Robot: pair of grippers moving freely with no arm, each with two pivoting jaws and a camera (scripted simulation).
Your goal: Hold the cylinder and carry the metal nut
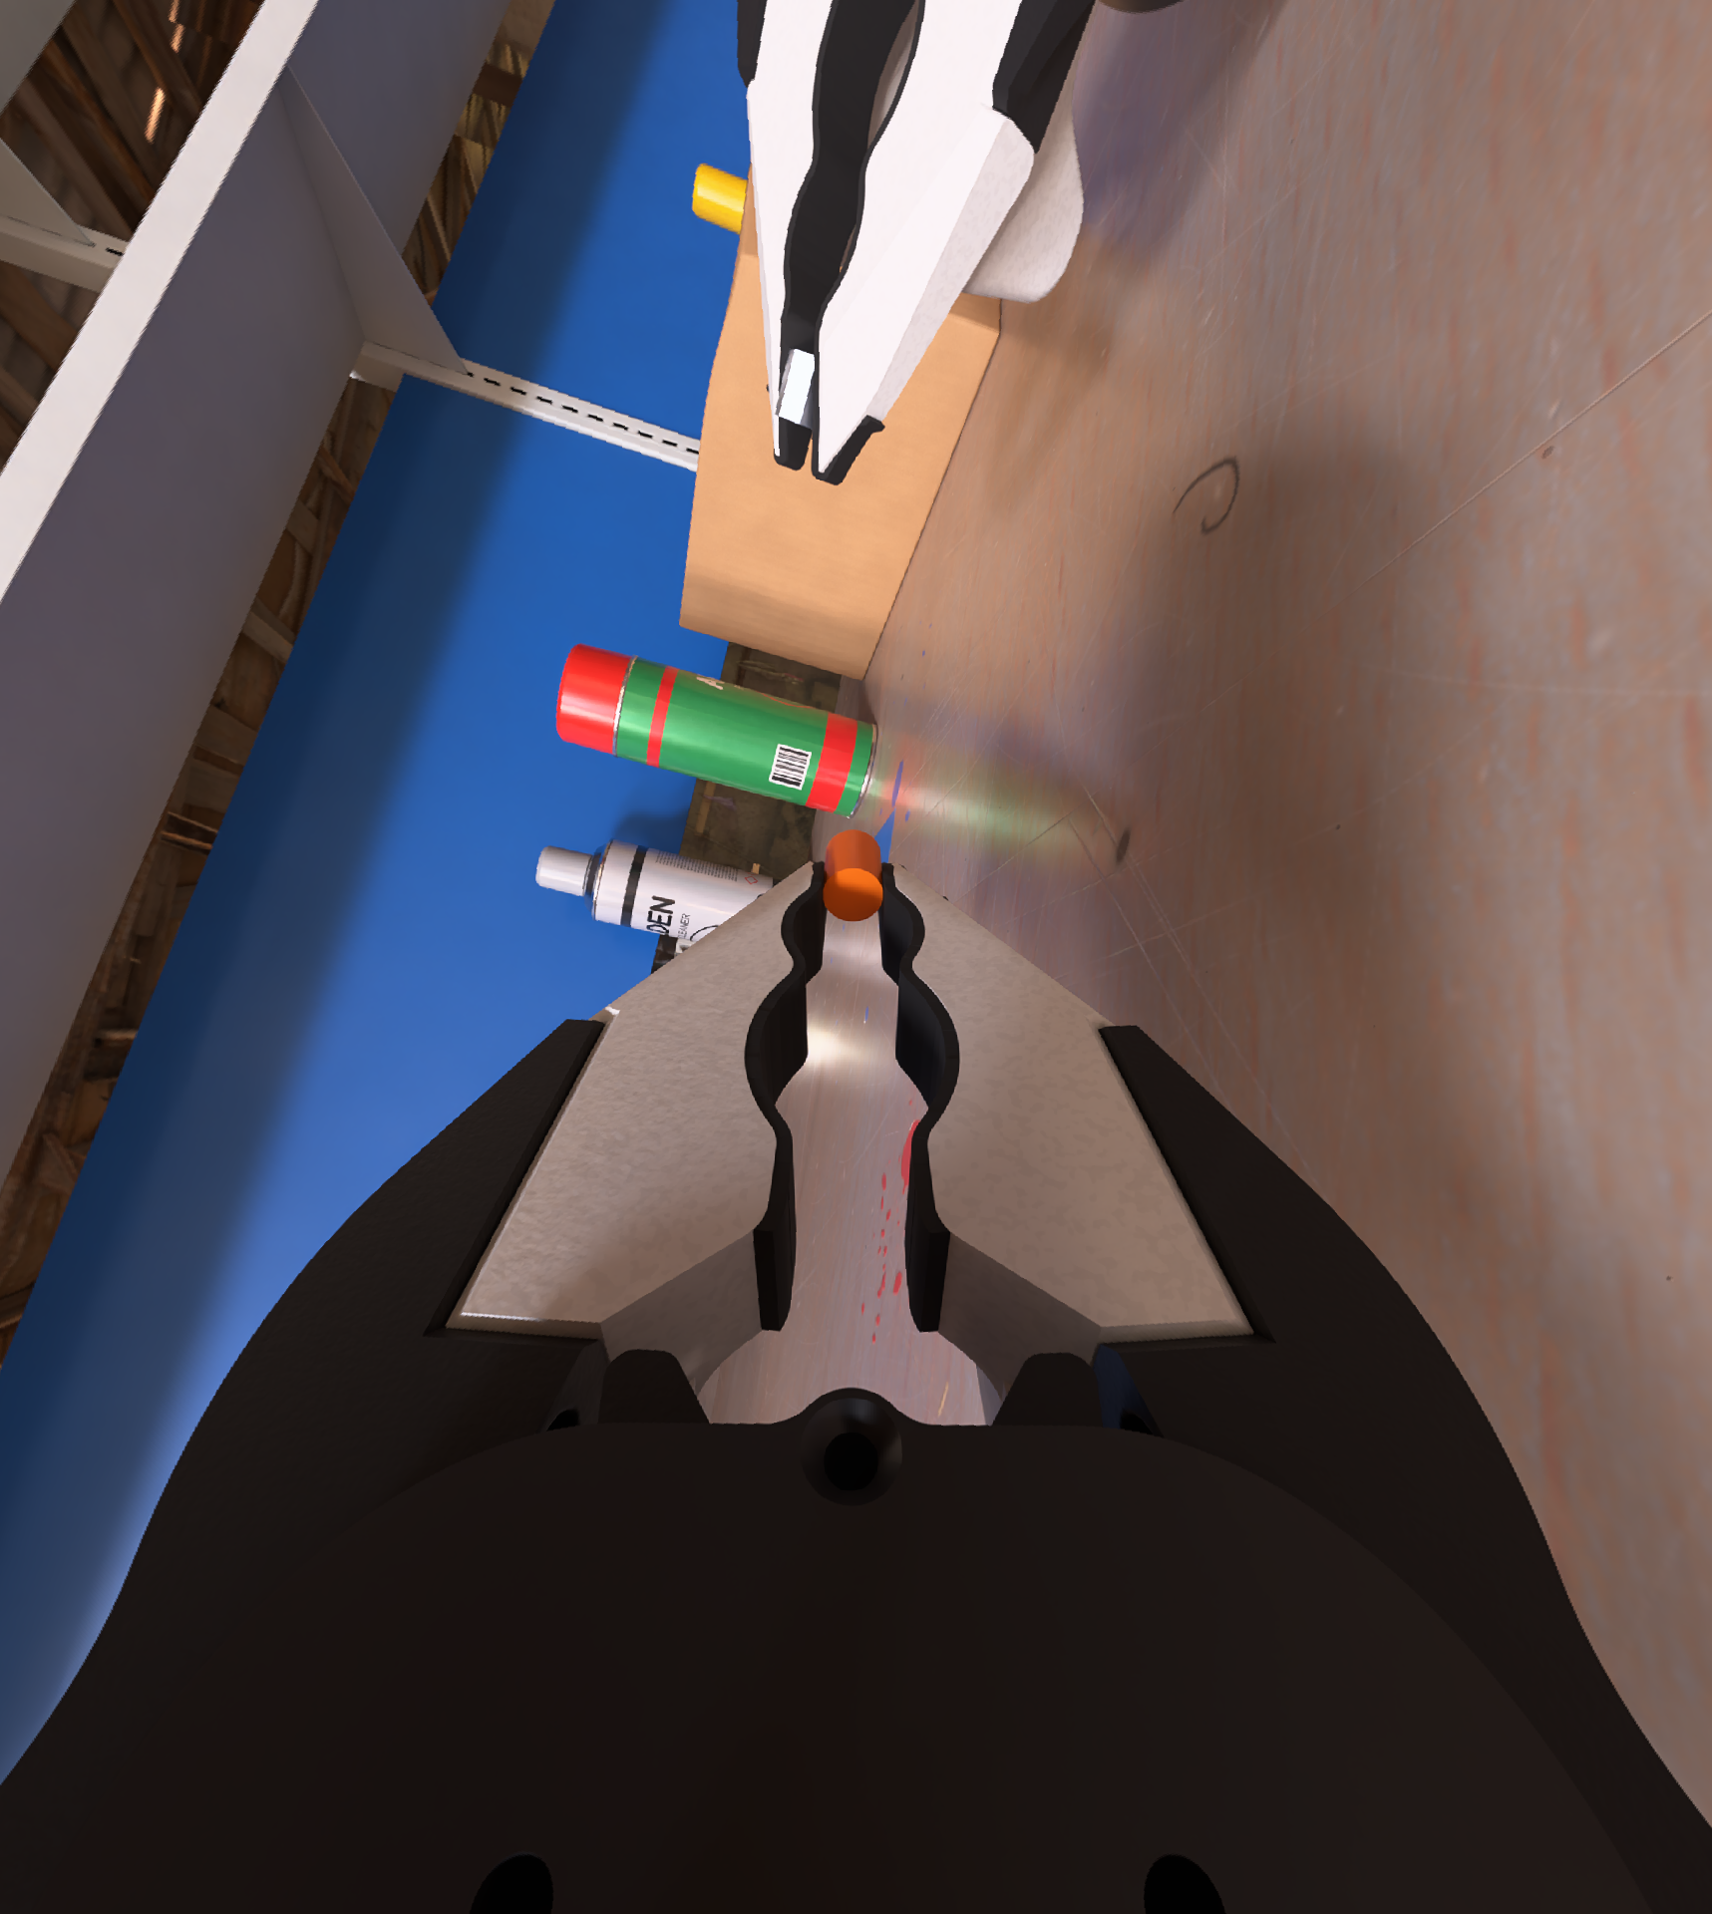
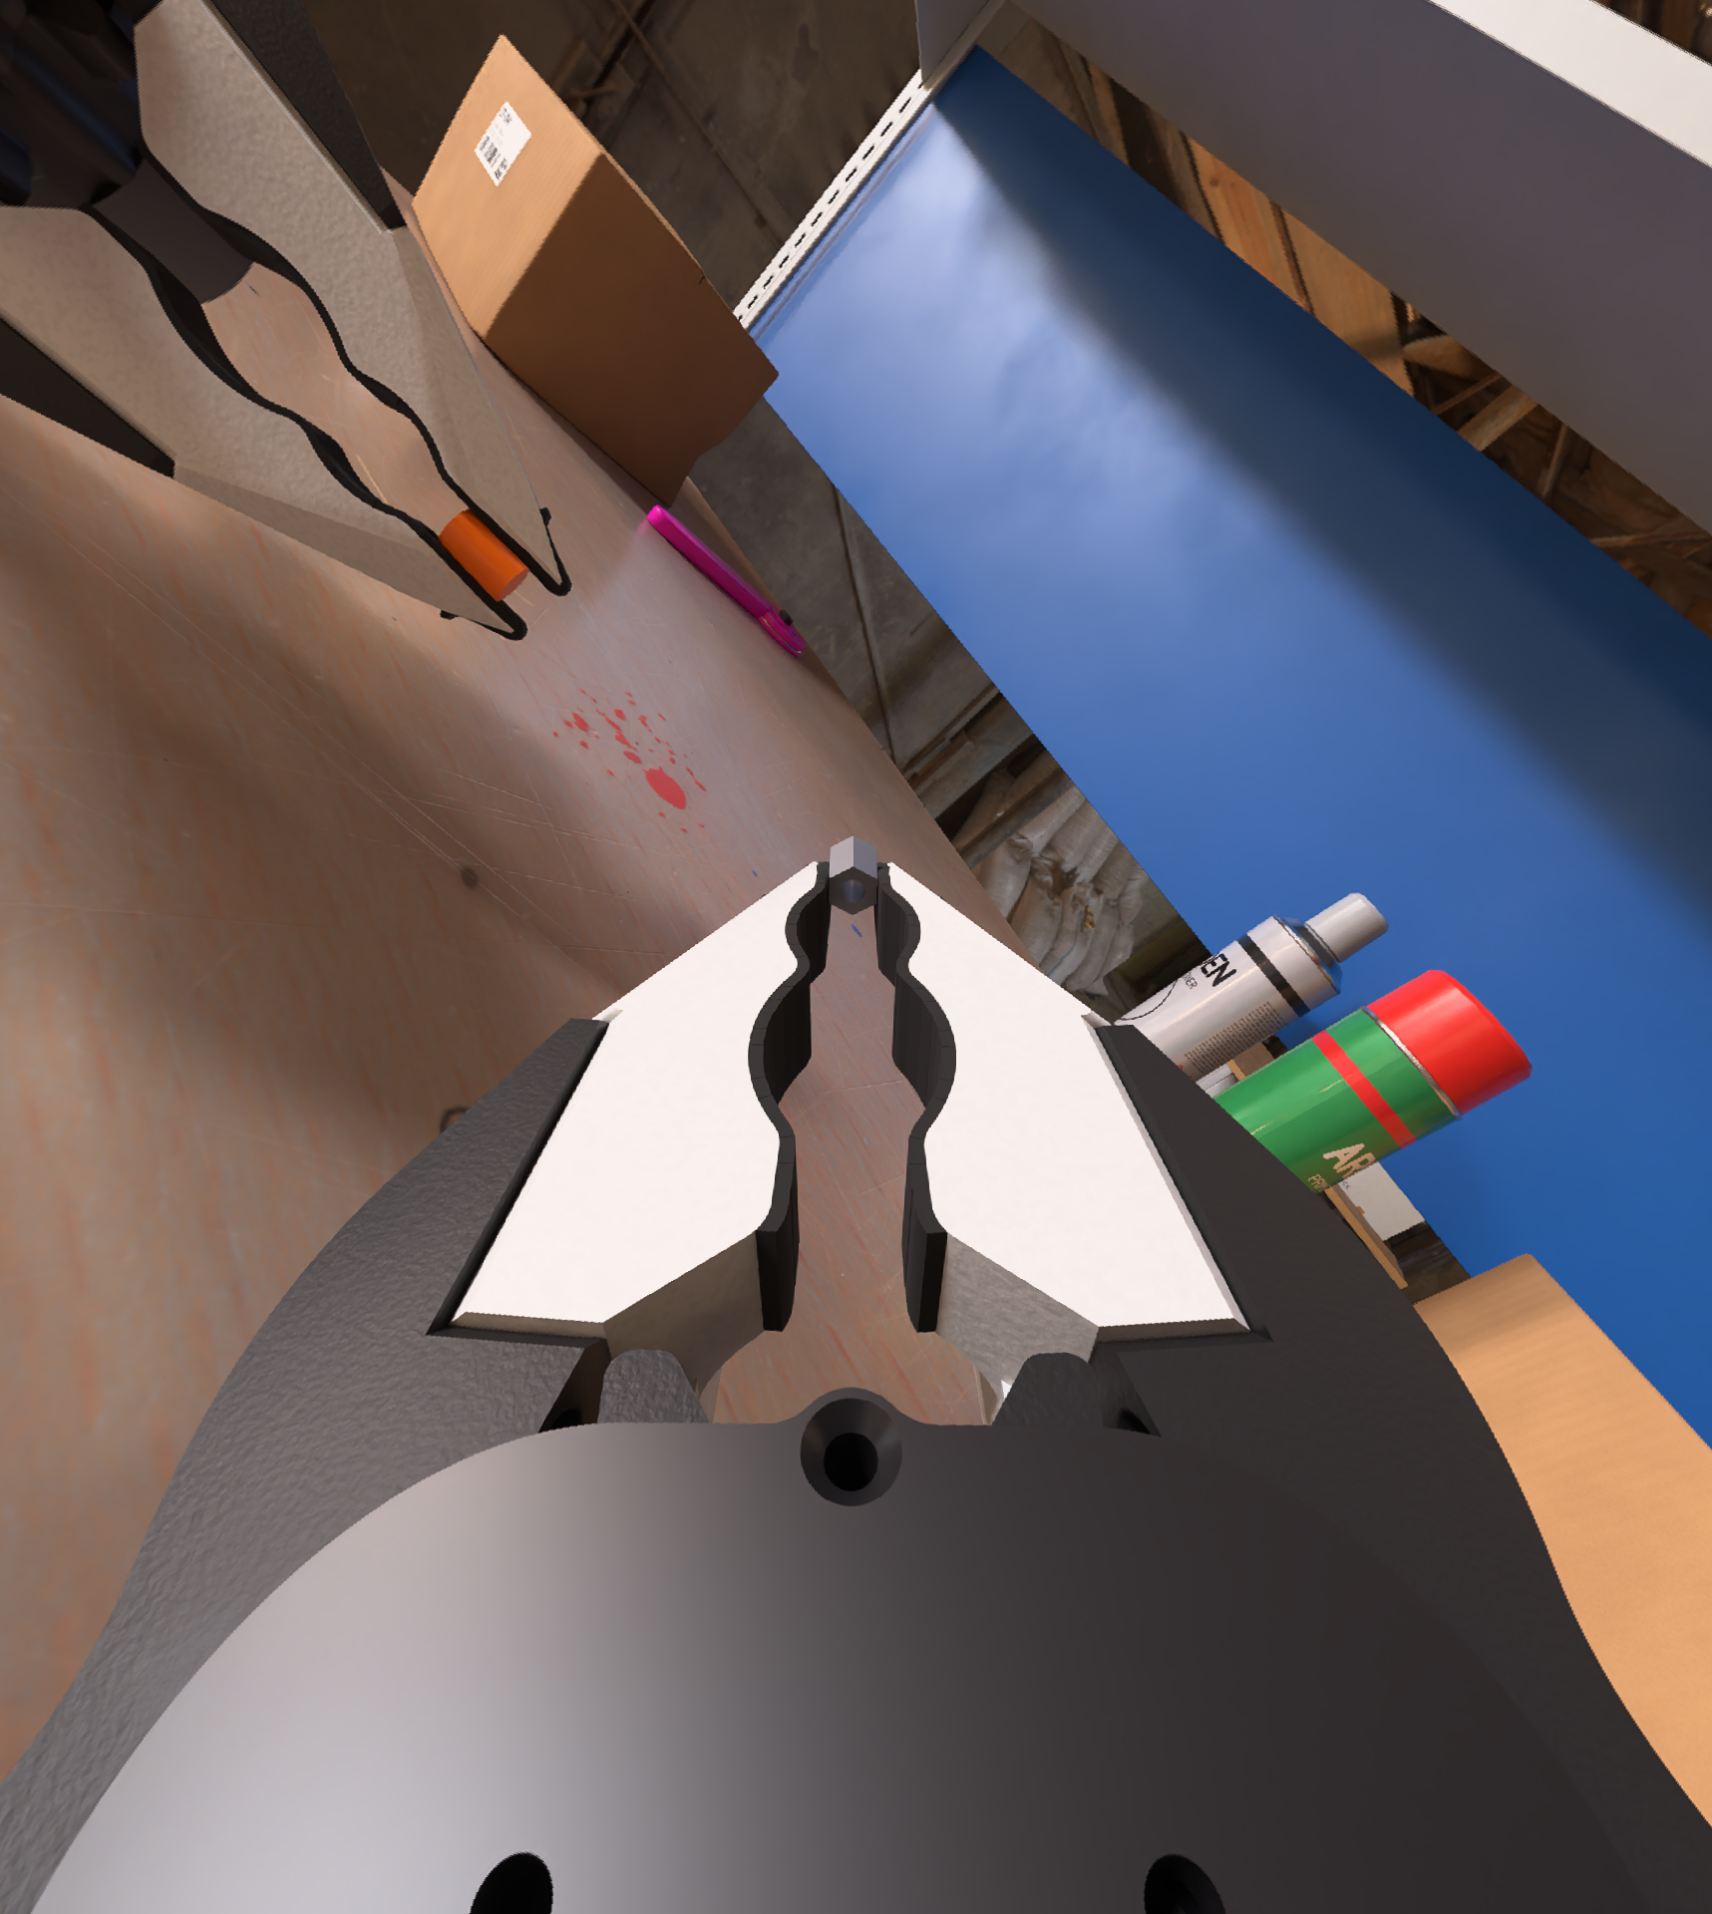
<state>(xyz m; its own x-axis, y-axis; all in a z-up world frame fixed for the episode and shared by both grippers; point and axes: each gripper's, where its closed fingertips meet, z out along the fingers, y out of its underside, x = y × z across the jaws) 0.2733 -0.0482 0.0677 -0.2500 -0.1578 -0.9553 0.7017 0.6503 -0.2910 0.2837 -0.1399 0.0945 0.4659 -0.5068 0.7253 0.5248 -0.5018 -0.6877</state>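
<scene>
My left gripper [image 1: 851, 880] is shut on a small orange cylinder [image 1: 851, 878], pinched between its fingertips above the wooden table [image 1: 1400, 829]. It also shows in the right wrist view [image 2: 510, 596] at the upper left, with the orange cylinder [image 2: 482, 554] in its tips. My right gripper [image 2: 853, 886] is shut on a small grey metal nut [image 2: 852, 875] at its fingertips. It shows in the left wrist view [image 1: 815, 456] at the top, white-fingered, with the nut [image 1: 795, 385] between its fingers.
A green and red spray can [image 1: 717, 730] and a white spray bottle [image 1: 639, 891] stand by the table's edge. Cardboard boxes [image 2: 582, 280] [image 1: 810, 539], a pink pen [image 2: 722, 578], a yellow object [image 1: 720, 197], red paint spots [image 2: 639, 756]. Blue backdrop [image 2: 1193, 580] and shelving behind.
</scene>
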